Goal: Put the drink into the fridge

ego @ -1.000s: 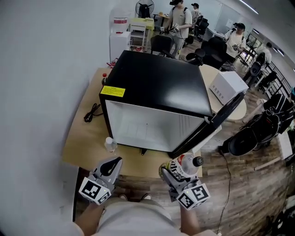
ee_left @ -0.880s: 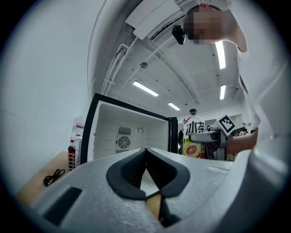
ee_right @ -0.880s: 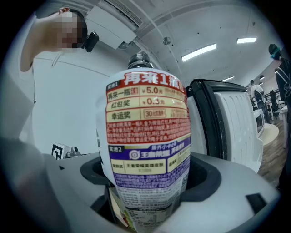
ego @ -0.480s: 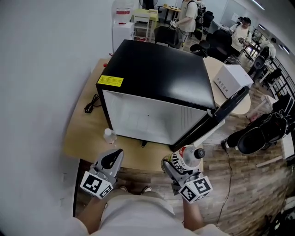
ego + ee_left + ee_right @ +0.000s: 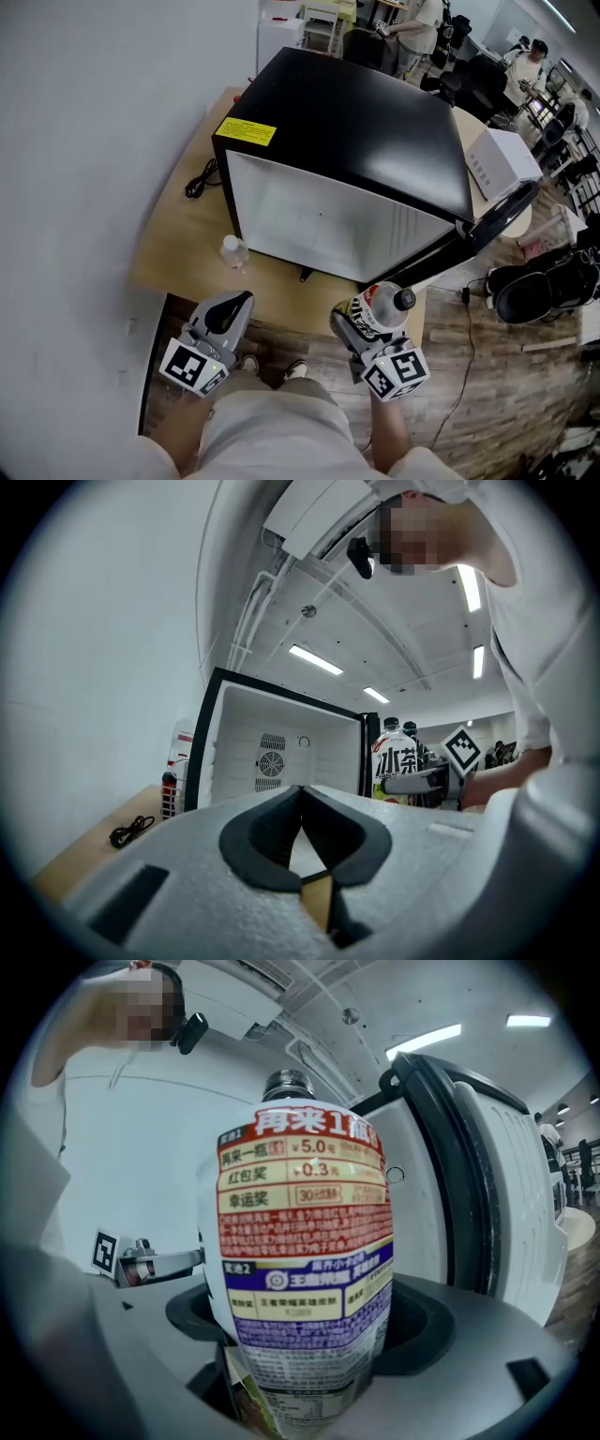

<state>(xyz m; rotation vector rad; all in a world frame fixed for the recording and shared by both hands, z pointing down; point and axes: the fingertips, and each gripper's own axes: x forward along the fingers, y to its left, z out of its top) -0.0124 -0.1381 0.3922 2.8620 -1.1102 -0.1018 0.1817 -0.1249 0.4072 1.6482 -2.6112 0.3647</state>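
Observation:
The drink (image 5: 380, 307) is a clear bottle with a black cap and a red, white and purple label (image 5: 302, 1232). It stands upright in my right gripper (image 5: 362, 324), whose jaws are shut on its lower body (image 5: 309, 1330). The black fridge (image 5: 361, 122) stands on the wooden table (image 5: 183, 244) ahead of me, its white inside (image 5: 319, 220) showing. Its door (image 5: 473, 236) is swung open to the right. My left gripper (image 5: 229, 315) hangs at the table's near edge, jaws shut on nothing (image 5: 300, 794). The left gripper view shows the bare inside (image 5: 272, 757) and the held drink (image 5: 395, 759).
A small clear bottle (image 5: 232, 251) stands on the table by the fridge's front left corner. A black cable (image 5: 199, 178) lies along the fridge's left side. A white box (image 5: 502, 159) sits on the table behind the door. People and office chairs (image 5: 539, 286) are further off.
The head view has shifted, so the fridge now lies further right and fills more of the frame. Both grippers stay at the table's near edge, the right one still holding the drink.

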